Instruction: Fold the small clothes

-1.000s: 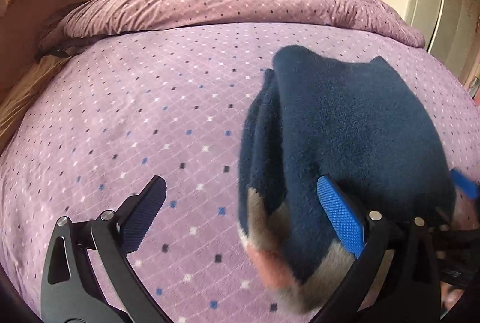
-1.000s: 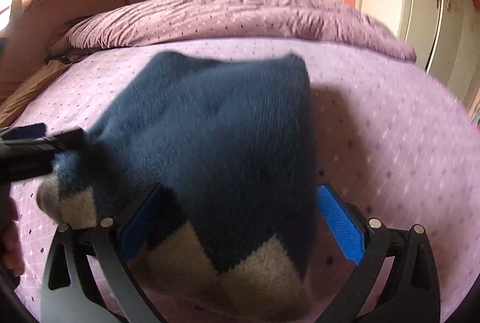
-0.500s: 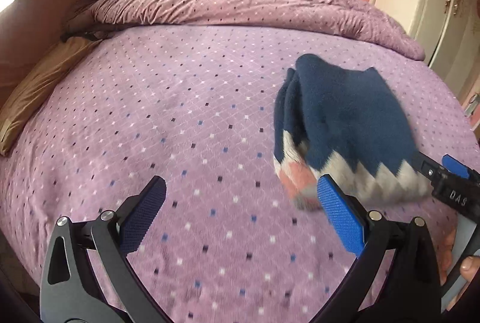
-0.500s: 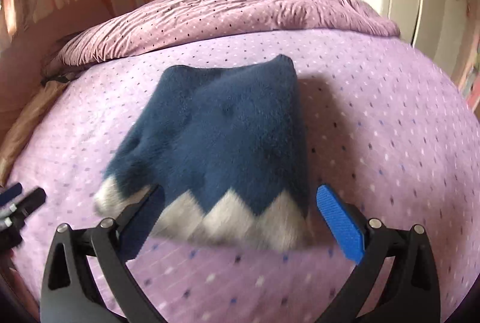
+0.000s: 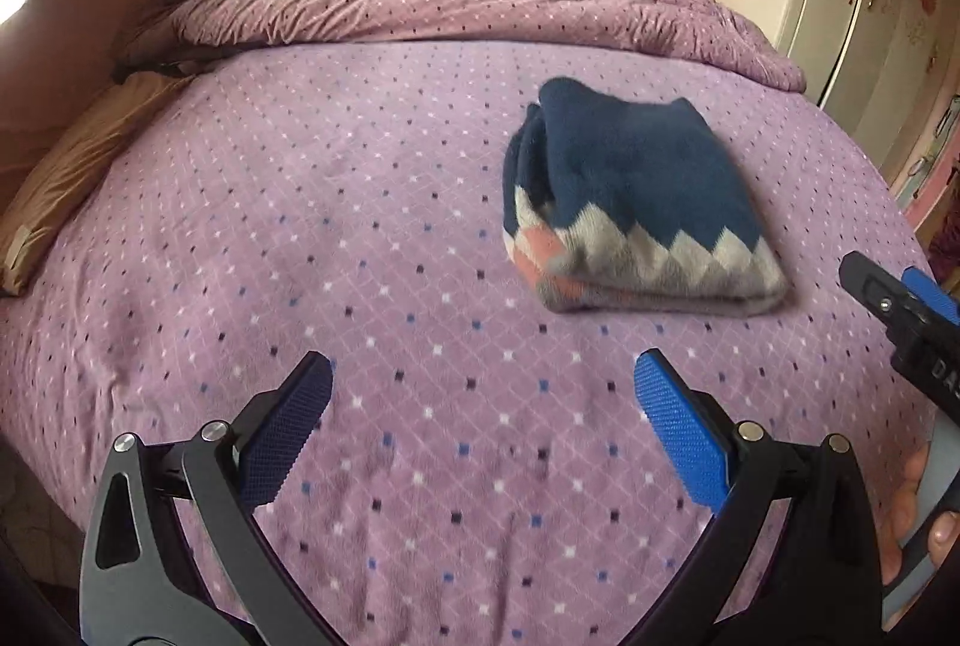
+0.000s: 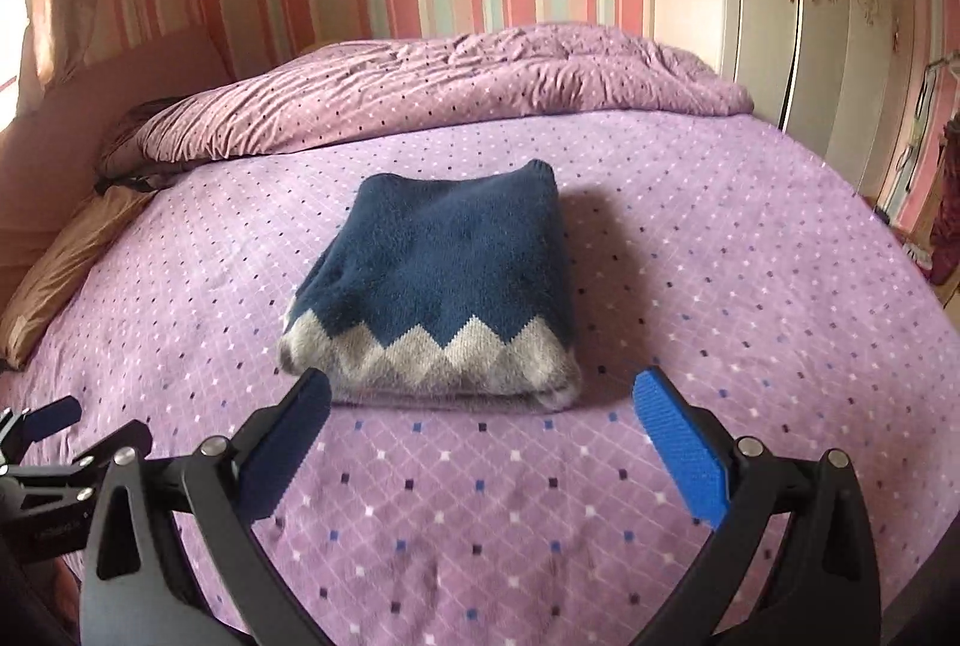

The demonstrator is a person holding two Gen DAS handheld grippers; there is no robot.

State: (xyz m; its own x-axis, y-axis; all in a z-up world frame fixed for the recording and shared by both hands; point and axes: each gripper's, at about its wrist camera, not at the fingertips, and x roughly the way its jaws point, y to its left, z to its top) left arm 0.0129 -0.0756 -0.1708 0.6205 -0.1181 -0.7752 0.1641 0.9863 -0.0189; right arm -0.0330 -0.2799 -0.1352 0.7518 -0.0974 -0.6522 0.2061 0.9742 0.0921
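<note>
A small navy knit sweater (image 6: 444,280) with a grey zigzag hem lies folded into a compact bundle on the purple bedspread (image 6: 720,298). It also shows in the left wrist view (image 5: 630,202), with pink stripes at its left end. My left gripper (image 5: 480,430) is open and empty, back from the sweater and to its left. My right gripper (image 6: 480,430) is open and empty, just in front of the hem and apart from it. The right gripper's tips show at the right edge of the left wrist view (image 5: 894,298).
A rumpled purple duvet (image 6: 450,88) lies along the head of the bed. A tan pillow (image 5: 78,172) sits at the left edge. A cream wardrobe (image 6: 840,16) stands on the right, a striped wall behind.
Both grippers have pulled back from the sweater, which was close against them a second ago. The sweater now lies free and folded on the bed.
</note>
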